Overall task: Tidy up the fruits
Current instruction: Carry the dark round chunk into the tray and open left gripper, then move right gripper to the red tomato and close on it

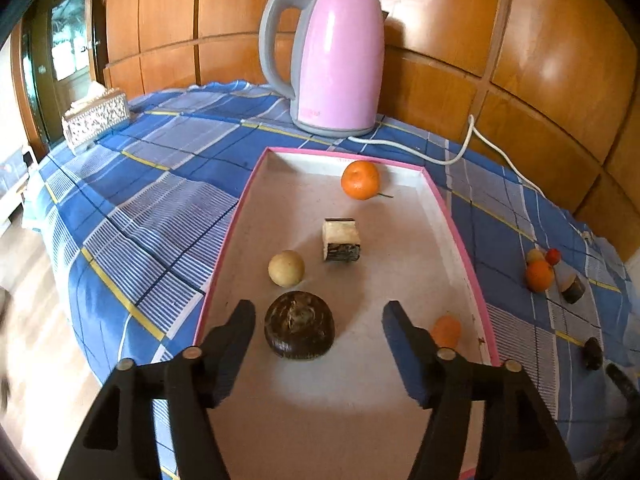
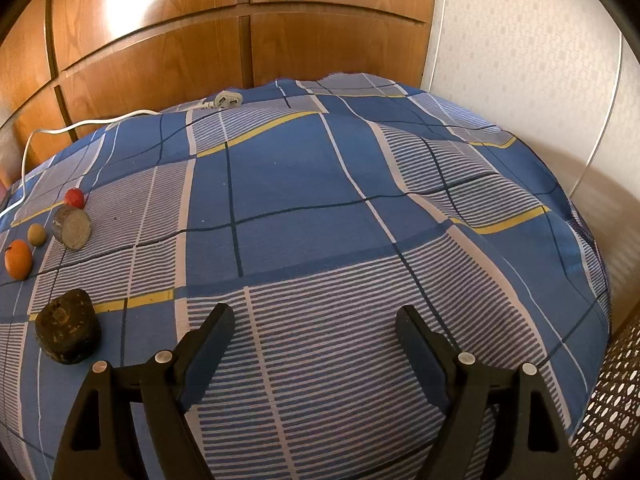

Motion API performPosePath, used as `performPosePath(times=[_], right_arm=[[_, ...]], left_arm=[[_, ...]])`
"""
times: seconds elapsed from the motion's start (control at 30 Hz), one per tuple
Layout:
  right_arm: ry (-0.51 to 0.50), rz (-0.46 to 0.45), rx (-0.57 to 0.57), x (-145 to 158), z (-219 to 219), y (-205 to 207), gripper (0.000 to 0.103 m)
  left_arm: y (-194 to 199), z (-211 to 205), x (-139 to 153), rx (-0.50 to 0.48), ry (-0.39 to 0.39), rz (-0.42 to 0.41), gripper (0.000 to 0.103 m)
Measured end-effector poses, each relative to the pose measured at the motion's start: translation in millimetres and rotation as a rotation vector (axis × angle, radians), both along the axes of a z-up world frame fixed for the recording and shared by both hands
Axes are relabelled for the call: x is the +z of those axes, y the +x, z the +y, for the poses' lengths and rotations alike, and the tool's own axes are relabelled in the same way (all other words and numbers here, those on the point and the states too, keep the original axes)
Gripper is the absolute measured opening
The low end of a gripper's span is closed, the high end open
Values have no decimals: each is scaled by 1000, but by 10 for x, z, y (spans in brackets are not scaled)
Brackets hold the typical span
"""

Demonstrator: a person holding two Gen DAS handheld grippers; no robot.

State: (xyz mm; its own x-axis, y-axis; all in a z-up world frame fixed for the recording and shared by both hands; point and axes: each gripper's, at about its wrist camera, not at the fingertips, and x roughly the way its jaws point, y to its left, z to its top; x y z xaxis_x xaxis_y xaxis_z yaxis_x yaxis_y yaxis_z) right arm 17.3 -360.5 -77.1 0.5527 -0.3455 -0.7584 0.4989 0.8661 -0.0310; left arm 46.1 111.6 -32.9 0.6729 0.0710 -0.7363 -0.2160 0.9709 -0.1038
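**Fruit sorting, partly complete**

Left gripper [image 1: 319,322] stands open over the tray [image 1: 460,236], dark fruit [image 1: 299,326] resting free between its jaws. Right gripper [image 2: 315,326] open, empty. Five pieces lie in the tray; five remain on the counter [image 2: 320,208].

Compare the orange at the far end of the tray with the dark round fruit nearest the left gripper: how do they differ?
The orange is bright and smooth; the dark fruit is brown-black and rough. The orange looks smaller, though it lies farther off. The orange sits by the tray's far wall; the dark fruit lies loose between the left gripper's open fingers. Both are roundish and rest in the tray.
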Motion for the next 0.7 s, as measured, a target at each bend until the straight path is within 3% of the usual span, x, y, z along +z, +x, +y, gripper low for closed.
performPosePath(times=[0.13, 0.57, 0.7], right_arm=[[2, 4, 0, 0, -2, 4, 84], [10, 56, 22, 53, -6, 92, 82], [14, 25, 66, 178, 65, 150, 80]], left_arm=[[-101, -119, 72, -15, 33, -34, 88], [-271, -344, 117, -51, 38, -59, 102], [-264, -377, 91, -57, 42, -47, 102]])
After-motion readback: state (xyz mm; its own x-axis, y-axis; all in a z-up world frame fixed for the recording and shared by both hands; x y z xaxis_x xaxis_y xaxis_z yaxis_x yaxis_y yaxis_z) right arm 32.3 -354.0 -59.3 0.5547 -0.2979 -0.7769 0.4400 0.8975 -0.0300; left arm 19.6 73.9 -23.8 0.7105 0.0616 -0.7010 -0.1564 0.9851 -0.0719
